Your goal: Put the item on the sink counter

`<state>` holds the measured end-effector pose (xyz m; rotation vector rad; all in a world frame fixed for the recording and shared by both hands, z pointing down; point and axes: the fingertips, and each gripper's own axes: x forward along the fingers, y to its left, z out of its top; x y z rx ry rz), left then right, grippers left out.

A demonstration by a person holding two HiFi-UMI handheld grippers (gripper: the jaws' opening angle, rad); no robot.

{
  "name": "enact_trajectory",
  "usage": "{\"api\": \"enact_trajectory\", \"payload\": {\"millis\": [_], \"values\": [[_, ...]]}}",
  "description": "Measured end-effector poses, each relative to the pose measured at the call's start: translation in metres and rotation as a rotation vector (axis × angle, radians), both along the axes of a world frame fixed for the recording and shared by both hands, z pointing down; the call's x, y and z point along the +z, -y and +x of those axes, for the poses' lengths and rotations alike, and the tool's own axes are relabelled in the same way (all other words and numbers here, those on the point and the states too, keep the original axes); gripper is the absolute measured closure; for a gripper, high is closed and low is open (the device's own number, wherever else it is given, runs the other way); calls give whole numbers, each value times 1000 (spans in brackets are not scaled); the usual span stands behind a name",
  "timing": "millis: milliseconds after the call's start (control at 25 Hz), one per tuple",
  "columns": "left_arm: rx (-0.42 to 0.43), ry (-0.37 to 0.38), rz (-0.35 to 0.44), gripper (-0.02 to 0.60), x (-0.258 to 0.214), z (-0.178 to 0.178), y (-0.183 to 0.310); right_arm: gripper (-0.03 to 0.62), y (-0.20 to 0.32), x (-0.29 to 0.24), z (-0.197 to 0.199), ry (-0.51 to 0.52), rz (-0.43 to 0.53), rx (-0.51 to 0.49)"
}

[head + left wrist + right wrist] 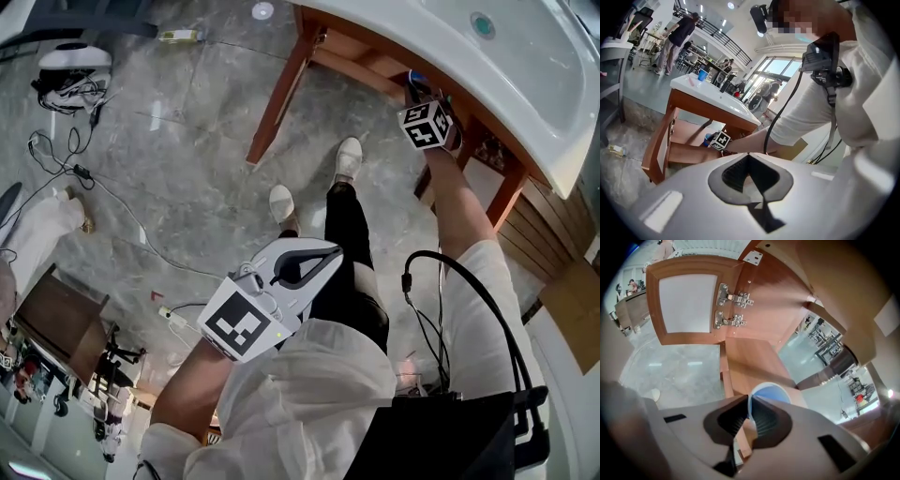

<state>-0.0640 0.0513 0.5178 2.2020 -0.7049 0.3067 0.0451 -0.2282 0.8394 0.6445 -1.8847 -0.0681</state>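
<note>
Blue cup (769, 391) sits inside the cabinet below the sink, its near wall clamped by the right gripper (751, 414), whose fingers have closed on the rim; the left gripper (749, 176), fingers together and empty, is well apart; the bench (441, 56) lies above the cup; the cup's base on the shelf (750, 362) is hidden.

Floor (187, 122) under me is grey marble-look tile, glossy, w/ black cables (80, 172) trailing across it and a white power strip (173, 319) near my feet. Wood vanity frame (279, 98) stands on it – reddish-brown legs, cabinet door (686, 301) hanging open w/ two metal hinges (733, 298) and a pale frosted panel. Beyond – tall windows (780, 70) w/ daylight, an upper-level railing (717, 35), ceiling spots (731, 5), ppl (677, 37) standing about.
</note>
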Motion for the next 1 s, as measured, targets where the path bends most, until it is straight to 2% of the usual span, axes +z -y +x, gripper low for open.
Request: {"api": "enact_trajectory", "payload": {"millis": [320,440,480,760,1000], "values": [[-3,-23,-26,577,-1,1,0,571,0,0,-2,-4,-12,-27],[0,-25,-26,577,-2,3,0,505,1,-3,-1,-9,0,-40],[-1,-26,-25,577,-2,3,1,500,1,-5,0,-10,4,-40],[7,-32,2,577,-12,3,4,493,-6,-24,5,9,27,-20],[33,-43,46,577,-41,5,2,493,-42,-57,9,52,32,9]]}}
